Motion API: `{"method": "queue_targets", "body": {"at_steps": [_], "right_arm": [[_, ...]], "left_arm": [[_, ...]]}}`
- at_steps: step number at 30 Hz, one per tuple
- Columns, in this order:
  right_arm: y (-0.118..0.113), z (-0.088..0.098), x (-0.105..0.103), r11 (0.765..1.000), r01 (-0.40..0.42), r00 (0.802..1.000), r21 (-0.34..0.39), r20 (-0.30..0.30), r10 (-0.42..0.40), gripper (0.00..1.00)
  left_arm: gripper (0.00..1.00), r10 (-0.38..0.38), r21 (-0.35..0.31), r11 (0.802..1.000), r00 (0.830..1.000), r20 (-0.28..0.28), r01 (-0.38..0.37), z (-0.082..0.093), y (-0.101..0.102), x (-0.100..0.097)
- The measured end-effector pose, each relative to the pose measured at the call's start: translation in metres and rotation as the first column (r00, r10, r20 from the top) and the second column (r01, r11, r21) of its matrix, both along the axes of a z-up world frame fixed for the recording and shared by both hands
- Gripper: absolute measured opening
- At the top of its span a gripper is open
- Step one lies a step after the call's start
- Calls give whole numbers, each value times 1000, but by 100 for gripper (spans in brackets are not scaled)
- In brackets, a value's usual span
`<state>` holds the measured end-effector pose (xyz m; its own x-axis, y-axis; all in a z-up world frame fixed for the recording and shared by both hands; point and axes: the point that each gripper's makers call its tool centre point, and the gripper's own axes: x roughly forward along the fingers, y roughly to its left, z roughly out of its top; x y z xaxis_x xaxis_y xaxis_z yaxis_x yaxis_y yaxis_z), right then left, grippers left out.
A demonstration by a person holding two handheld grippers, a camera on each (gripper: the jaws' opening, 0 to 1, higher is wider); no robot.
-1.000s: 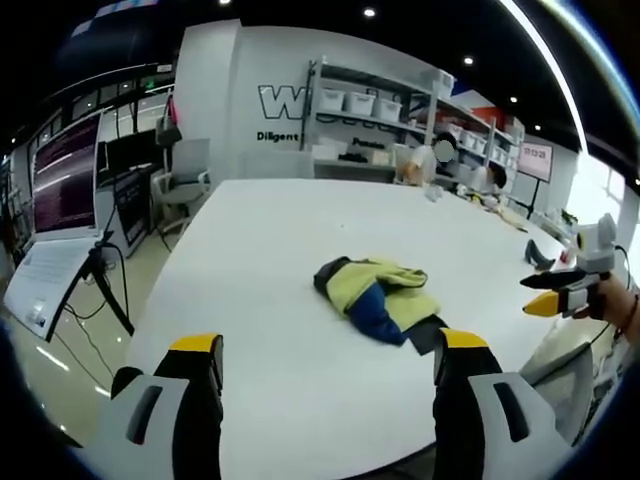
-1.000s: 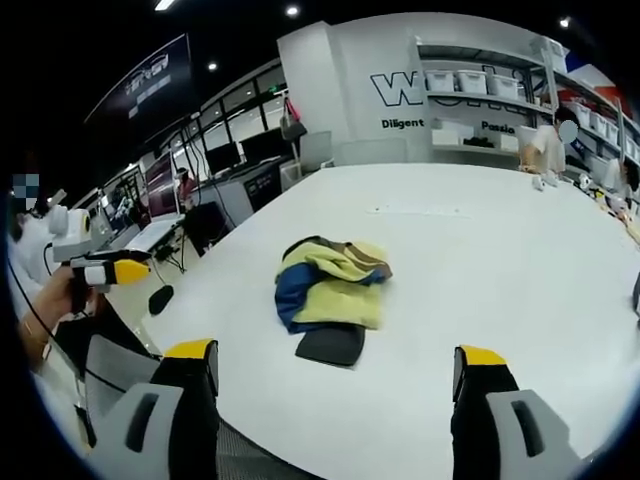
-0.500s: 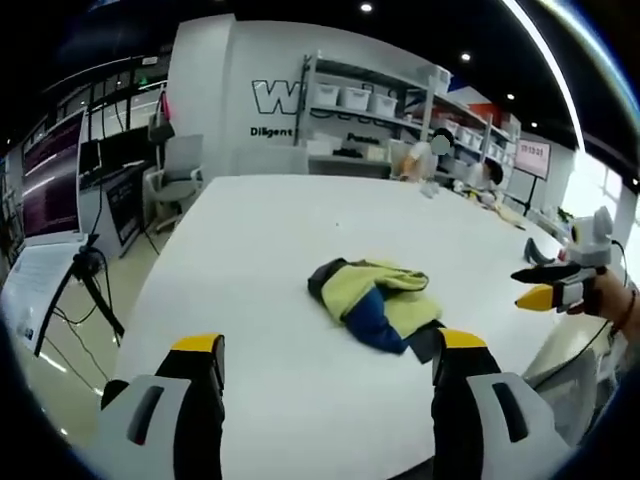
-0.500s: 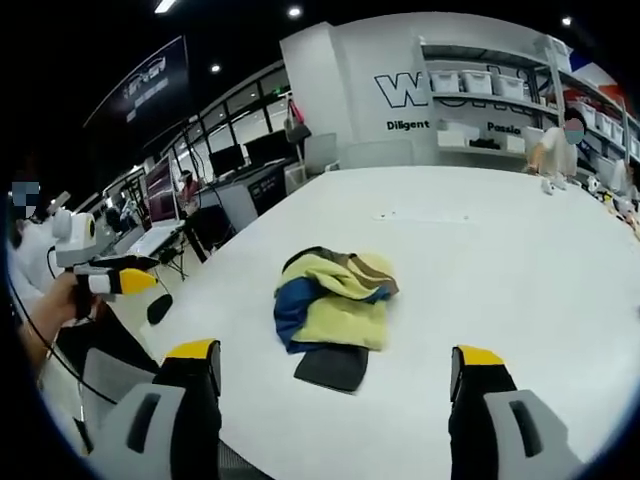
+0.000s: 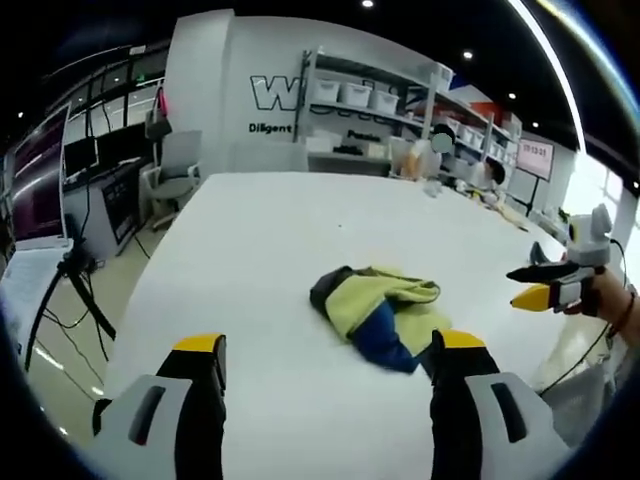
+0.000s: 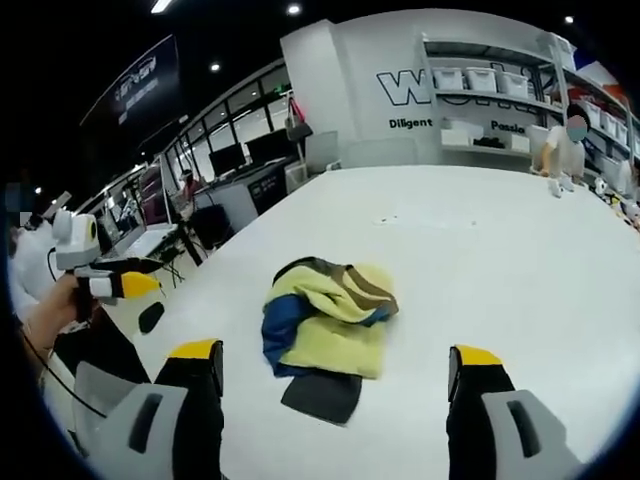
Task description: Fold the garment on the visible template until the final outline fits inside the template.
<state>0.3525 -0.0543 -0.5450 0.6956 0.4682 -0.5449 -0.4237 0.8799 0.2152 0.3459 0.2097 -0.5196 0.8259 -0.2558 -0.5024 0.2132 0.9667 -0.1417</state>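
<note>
Crumpled yellow-blue garment (image 6: 325, 315) lies on the white worktop (image 6: 500, 250), apparently overlapping a dark template (image 6: 320, 396); both tools' jaws apart

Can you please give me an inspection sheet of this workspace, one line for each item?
Surface: white table, mostly bare.
Job's things: garment, yellow and blue, crumpled in a heap; dark template flat beside it, partly under it.
Clutter: nothing seen near the garment.
Grippers: left gripper and right gripper both open, above the table, holding nothing.
Cables: cables on the floor by a stand.
Surroundings: shelves with bins, chairs, monitors.
</note>
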Motion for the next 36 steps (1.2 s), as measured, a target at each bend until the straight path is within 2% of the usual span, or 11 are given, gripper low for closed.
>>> {"method": "queue_targets", "body": {"at_steps": [8,12,15,19,22,26,30,36], "right_arm": [[7,-8,18,1000,-19,1000,-9,-3,19,89],[11,-19,28,999,-31,999,-14,-14,30,85],[11,-29,38,998,-33,999,-51,0,33,84],[13,-44,50,997,-41,999,-66,-6,41,71],[15,-47,60,999,-22,1000,-37,-9,21,69],[18,-56,69,997,-39,999,-73,-22,37,67],[20,-68,75,996,-48,998,-81,-37,45,65],[19,-85,82,995,-48,997,-82,-60,43,61]], "left_arm": [[79,-18,1,1000,1000,-4,18,-7,-6,23],[78,-17,7,1000,1000,-13,17,-16,-7,39],[73,-1,-4,1000,1000,-4,1,-20,-6,51],[70,15,-21,1000,1000,-5,-15,-29,-8,68],[70,17,-16,1000,1000,-12,-17,-32,-9,72],[68,7,-2,1000,1000,-29,-7,-49,-12,88],[65,5,15,1000,998,-66,-4,-67,-14,95],[61,-7,15,1000,997,-80,8,-84,-21,111]]}}
